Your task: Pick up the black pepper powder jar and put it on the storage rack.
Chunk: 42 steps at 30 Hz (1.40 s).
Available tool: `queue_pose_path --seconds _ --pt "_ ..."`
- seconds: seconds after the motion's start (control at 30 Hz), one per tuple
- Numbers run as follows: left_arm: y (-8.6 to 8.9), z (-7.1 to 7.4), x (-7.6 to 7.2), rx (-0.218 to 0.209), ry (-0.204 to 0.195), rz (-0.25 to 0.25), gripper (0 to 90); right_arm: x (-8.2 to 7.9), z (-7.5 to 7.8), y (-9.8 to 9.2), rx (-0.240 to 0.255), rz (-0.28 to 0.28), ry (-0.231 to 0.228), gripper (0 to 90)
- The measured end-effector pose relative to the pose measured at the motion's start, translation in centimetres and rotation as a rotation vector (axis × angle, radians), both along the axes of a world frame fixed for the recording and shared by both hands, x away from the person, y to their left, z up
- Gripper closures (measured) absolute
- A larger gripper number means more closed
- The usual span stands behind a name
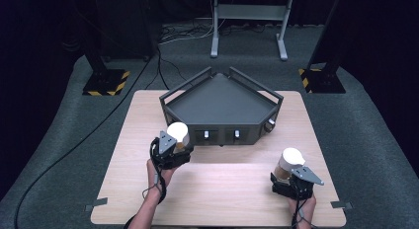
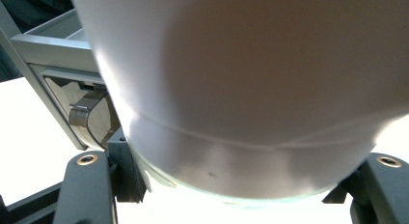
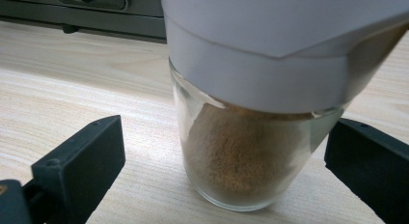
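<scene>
Two glass jars of brown powder have white lids. My left gripper (image 1: pixel 174 147) is shut on the left jar (image 1: pixel 178 133), which tilts a little at the front left corner of the dark grey tray (image 1: pixel 222 103). In the left gripper view this jar (image 2: pixel 241 89) sits between the jaws of the left gripper (image 2: pixel 236 185), which press on both its sides. The right jar (image 1: pixel 290 160) stands upright on the table at the front right. My right gripper (image 3: pixel 222 142) is open around that jar (image 3: pixel 251 161): the left jaw stands well off the glass and the right jaw is close to it.
The tray has raised rails and two small latches on its front wall (image 1: pixel 220 135); its edge (image 3: pixel 96 11) runs behind the right jar. The wooden table (image 1: pixel 217 189) sits on grey carpet. Stand feet and cables lie beyond the table.
</scene>
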<state>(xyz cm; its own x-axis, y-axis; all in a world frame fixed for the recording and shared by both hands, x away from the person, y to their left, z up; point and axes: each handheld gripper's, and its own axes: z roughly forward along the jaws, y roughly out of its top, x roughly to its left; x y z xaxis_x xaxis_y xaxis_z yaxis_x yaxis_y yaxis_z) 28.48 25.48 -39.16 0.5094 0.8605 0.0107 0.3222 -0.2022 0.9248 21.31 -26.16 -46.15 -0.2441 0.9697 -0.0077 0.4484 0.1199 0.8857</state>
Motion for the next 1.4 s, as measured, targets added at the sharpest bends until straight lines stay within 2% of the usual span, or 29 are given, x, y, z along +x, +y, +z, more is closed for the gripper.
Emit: queue_pose_path --seconds 0.83,1.4 --pt "0.1 2.3 1.9 0.006 -0.016 -0.005 30.9 0.0 0.0 0.0 0.001 -0.001 0.001 0.0" --pt "-0.4 4.2 3.2 0.019 -0.051 -0.014 30.9 0.0 0.0 0.0 0.002 -0.001 0.003 0.0"
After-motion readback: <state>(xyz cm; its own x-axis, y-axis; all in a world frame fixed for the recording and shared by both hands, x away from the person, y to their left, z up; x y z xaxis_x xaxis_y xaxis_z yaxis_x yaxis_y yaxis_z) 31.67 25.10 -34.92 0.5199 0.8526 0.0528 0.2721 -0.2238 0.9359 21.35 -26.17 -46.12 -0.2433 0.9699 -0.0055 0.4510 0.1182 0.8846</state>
